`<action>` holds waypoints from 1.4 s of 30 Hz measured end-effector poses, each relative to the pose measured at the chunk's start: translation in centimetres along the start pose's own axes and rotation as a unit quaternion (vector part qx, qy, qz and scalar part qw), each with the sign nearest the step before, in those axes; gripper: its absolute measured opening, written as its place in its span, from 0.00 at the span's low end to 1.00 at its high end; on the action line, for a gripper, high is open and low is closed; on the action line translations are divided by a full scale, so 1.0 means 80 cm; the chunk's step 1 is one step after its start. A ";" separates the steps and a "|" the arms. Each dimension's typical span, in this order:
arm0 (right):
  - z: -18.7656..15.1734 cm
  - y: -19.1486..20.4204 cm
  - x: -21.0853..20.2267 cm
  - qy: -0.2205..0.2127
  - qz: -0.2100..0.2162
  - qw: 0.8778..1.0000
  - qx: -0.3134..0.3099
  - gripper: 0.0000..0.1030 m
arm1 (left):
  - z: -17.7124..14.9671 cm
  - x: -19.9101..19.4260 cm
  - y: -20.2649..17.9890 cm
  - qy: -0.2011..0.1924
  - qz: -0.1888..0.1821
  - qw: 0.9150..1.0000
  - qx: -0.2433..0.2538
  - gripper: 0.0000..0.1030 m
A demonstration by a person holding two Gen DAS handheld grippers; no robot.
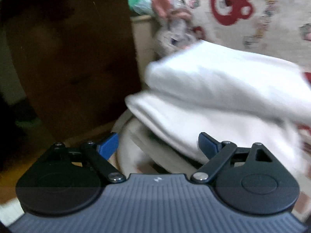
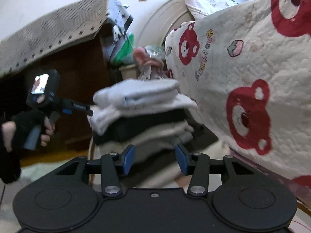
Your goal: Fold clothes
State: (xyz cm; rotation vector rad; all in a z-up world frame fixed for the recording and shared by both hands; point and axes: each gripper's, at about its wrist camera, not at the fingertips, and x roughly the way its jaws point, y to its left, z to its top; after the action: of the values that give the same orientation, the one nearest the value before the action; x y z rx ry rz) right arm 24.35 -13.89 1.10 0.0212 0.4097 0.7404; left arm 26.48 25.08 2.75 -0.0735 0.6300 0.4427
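Both your left gripper point(image 1: 158, 145) and right gripper point(image 2: 154, 160) stand apart, empty. The stack of folded white and dark clothes point(image 2: 140, 112) leans off-square; brush its overhanging top white piece point(image 1: 223, 89) and it slides off.

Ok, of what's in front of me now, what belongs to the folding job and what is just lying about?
Part of the job:
- stack of folded clothes, white garment on top
- left gripper, open
- right gripper, open

Just lying about:
- bear-print quilt
- plush rabbit
- brown cabinet
- green-and-white bags
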 end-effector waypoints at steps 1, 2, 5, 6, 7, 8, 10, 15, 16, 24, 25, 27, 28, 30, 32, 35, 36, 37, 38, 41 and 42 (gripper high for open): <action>-0.006 0.001 -0.011 0.003 -0.005 1.000 -0.008 0.52 | -0.014 -0.015 -0.008 0.000 -0.012 1.000 0.001 0.87; -0.013 0.002 -0.021 0.006 -0.011 1.000 -0.015 0.52 | -0.027 -0.031 -0.017 0.001 -0.023 1.000 0.005 0.90; -0.020 0.005 -0.045 -0.002 -0.016 1.000 -0.016 0.52 | -0.061 -0.080 -0.050 0.006 -0.043 0.998 0.036 0.94; -0.021 0.006 -0.051 -0.006 -0.015 1.000 -0.012 0.52 | -0.071 -0.096 -0.061 0.004 -0.046 0.998 0.048 0.95; -0.023 0.008 -0.058 -0.009 -0.014 1.000 -0.007 0.54 | -0.079 -0.114 -0.072 -0.001 -0.047 0.997 0.061 0.96; -0.025 0.012 -0.065 -0.010 -0.013 1.000 -0.005 0.57 | -0.087 -0.130 -0.081 -0.007 -0.050 0.996 0.071 0.99; -0.030 0.018 -0.080 -0.013 -0.010 1.000 -0.001 0.59 | -0.101 -0.158 -0.096 -0.010 -0.061 0.995 0.078 1.00; -0.048 0.031 -0.116 -0.014 0.004 1.000 0.002 0.59 | -0.143 -0.215 -0.129 -0.015 -0.057 0.995 0.083 1.00; -0.056 0.032 -0.124 -0.017 0.002 1.000 0.003 0.59 | -0.152 -0.222 -0.134 -0.015 -0.056 0.995 0.085 1.00; -0.103 0.034 -0.167 0.000 -0.024 1.000 0.013 0.61 | -0.223 -0.276 -0.179 -0.019 -0.096 0.991 0.088 1.00; -0.107 0.033 -0.173 0.001 -0.030 0.999 0.018 0.61 | -0.230 -0.281 -0.185 -0.017 -0.093 0.991 0.095 1.00; -0.118 0.031 -0.193 -0.002 -0.046 0.998 0.032 0.62 | -0.239 -0.289 -0.194 -0.019 -0.094 0.989 0.110 1.00; -0.124 0.031 -0.203 0.001 -0.049 0.998 0.029 0.64 | -0.243 -0.294 -0.198 -0.020 -0.095 0.988 0.118 1.00; -0.135 0.034 -0.218 0.008 -0.060 0.998 0.018 0.64 | -0.250 -0.302 -0.204 -0.020 -0.102 0.987 0.125 1.00; -0.139 0.035 -0.229 0.008 -0.071 0.997 0.025 0.65 | -0.256 -0.310 -0.208 -0.018 -0.111 0.985 0.129 1.00; -0.143 0.035 -0.246 -0.004 -0.074 0.996 0.055 0.66 | -0.263 -0.318 -0.214 -0.016 -0.120 0.983 0.137 1.00; -0.143 0.037 -0.251 -0.009 -0.076 0.995 0.058 0.67 | -0.265 -0.321 -0.216 -0.018 -0.122 0.982 0.141 1.00; -0.143 0.040 -0.255 -0.014 -0.079 0.995 0.060 0.67 | -0.268 -0.324 -0.218 -0.021 -0.126 0.981 0.145 1.00; -0.143 0.043 -0.258 -0.016 -0.082 0.995 0.056 0.68 | -0.271 -0.327 -0.219 -0.025 -0.132 0.980 0.148 1.00; -0.142 0.051 -0.258 -0.013 -0.084 0.995 0.044 0.69 | -0.276 -0.330 -0.223 -0.030 -0.134 0.978 0.157 1.00; -0.141 0.053 -0.256 -0.012 -0.081 0.996 0.045 0.70 | -0.277 -0.330 -0.224 -0.030 -0.134 0.978 0.158 1.00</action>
State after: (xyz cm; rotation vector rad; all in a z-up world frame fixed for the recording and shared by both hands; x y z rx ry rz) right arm 3.88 -25.67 -1.31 0.0810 0.4156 0.5608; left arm 2.80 -5.54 -0.91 0.1570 0.6136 0.0806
